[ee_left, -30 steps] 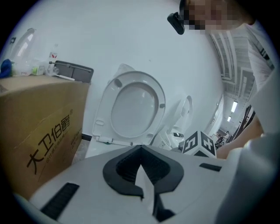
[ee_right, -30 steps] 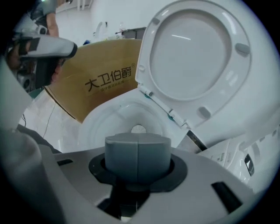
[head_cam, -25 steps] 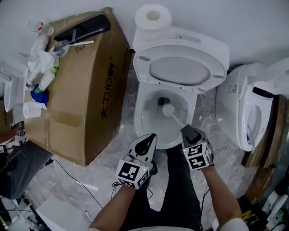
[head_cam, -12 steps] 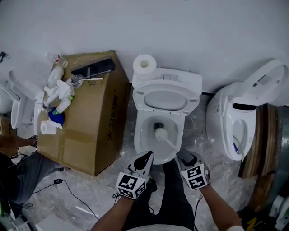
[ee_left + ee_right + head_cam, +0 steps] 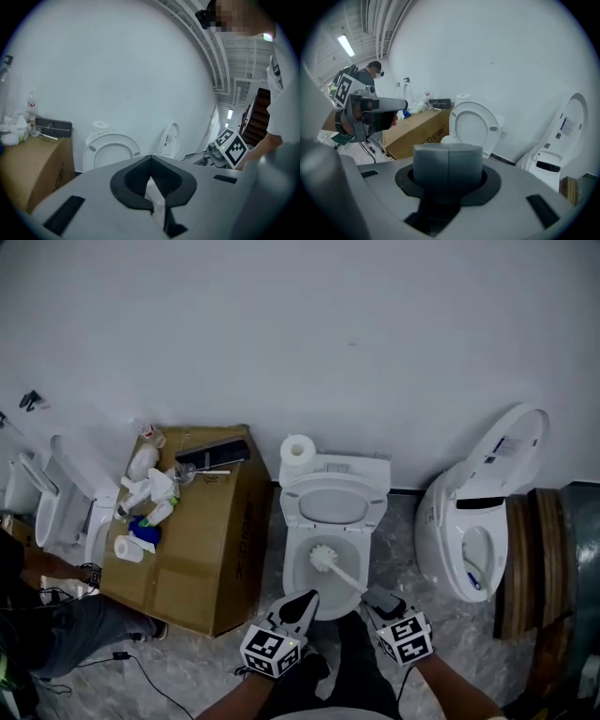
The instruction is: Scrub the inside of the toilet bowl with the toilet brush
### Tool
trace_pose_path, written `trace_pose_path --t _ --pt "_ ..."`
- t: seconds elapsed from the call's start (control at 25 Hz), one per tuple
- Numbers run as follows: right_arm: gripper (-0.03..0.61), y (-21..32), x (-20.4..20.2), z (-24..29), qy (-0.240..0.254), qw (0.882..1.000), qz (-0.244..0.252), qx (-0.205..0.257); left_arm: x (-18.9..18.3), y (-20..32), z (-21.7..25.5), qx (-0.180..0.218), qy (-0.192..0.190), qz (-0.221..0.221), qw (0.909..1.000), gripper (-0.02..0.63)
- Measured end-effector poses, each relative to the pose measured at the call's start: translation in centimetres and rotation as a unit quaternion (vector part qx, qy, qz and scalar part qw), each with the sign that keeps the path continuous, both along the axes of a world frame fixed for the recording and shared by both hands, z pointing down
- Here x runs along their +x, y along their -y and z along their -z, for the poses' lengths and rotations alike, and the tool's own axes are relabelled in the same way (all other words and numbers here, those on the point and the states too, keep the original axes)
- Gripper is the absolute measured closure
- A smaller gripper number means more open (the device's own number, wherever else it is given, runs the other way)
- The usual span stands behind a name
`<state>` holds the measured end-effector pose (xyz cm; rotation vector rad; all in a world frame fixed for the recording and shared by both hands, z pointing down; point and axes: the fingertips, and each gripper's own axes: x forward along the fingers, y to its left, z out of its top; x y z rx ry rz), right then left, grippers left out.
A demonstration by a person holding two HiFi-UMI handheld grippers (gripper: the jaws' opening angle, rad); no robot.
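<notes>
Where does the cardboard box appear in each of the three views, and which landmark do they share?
Head view: the box stands left of the raised lid, lower left of centre.
Left gripper view: the box is at the left edge, left of the lid.
Right gripper view: the box is left of centre, beside the lid.
Shared landmark: the raised lid.

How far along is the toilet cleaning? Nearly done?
Done: the lid is up and the toilet brush is picked up. In hand: the right gripper clamps its handle, bristles inside the bowl. The left gripper is shut and idle. Left: scrubbing; how much is finished doesn't show.
</notes>
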<state>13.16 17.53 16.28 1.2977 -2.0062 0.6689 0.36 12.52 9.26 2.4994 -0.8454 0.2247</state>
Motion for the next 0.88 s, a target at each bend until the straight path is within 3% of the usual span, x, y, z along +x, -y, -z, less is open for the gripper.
trace_pose_path --t 0.32,0.64,0.88 --pt "0.423 -1.1 -1.1 8.5 0.027 0.998 -0.009 0.050 -0.1 -1.6 7.7 0.028 -0.022 -0.004 0.9994 0.606" --pt "0.422 -2.0 -1.0 13.8 0.026 0.996 -0.025 0.084 0.1 -2.5 12.1 0.045 -0.024 -0.029 0.9983 0.606" --pt "0.423 -1.5 -1.8 17.9 0.033 0.992 -0.027 0.119 -0.9 -1.7 15.5 0.072 -0.033 -0.022 0.9966 0.606"
